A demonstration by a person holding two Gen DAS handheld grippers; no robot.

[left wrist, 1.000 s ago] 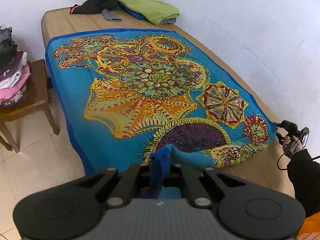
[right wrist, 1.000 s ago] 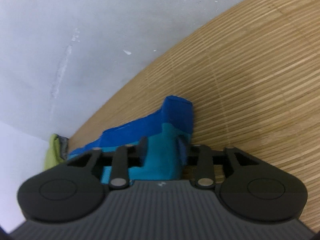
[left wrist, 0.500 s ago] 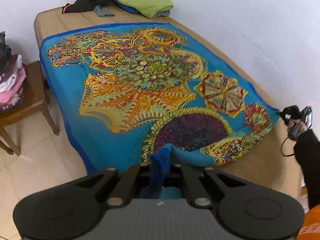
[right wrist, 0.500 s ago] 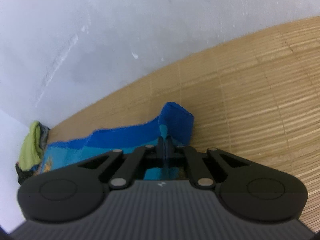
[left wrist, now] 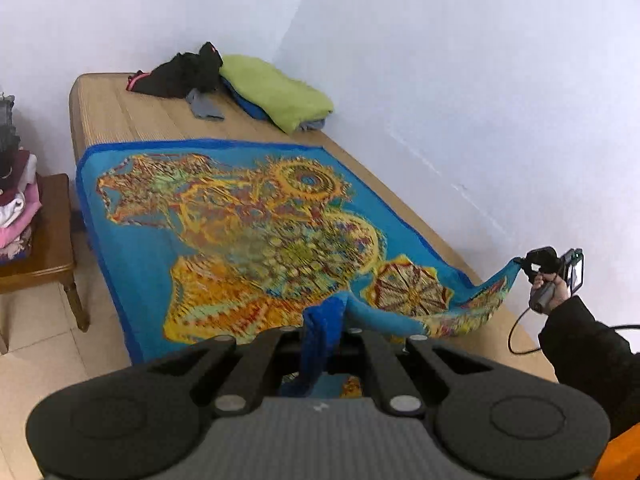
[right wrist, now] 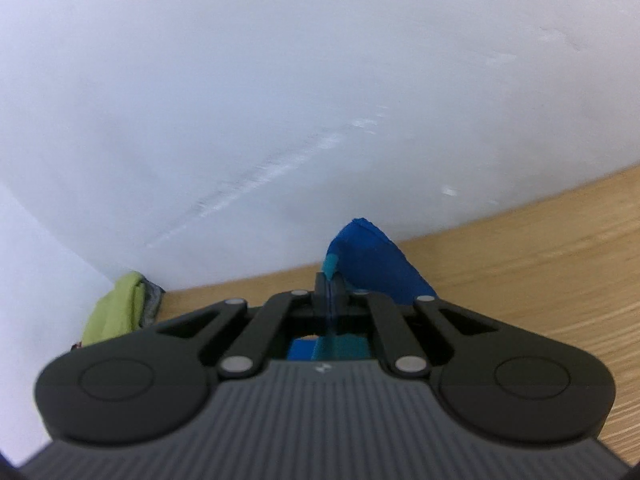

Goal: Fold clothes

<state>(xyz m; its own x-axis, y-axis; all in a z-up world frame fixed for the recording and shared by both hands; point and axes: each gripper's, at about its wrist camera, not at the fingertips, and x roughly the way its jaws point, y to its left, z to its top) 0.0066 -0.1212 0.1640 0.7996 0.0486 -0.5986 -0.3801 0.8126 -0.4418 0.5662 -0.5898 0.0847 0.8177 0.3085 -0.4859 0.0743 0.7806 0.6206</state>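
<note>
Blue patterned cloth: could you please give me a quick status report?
Left gripper shut on one near corner. Right gripper shut on the other. Blue patterned cloth near edge lifted, rest flat on bed. Clothes pile at far end, clear of cloth.

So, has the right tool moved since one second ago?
Yes. The right tool has risen off the bed along the wall, lifting the blue cloth corner with it.

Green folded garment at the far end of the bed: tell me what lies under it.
Under the green garment a blue piece and a grey piece stick out at its edges, all resting on the woven bed mat. How many layers, or what they are, is covered.
</note>
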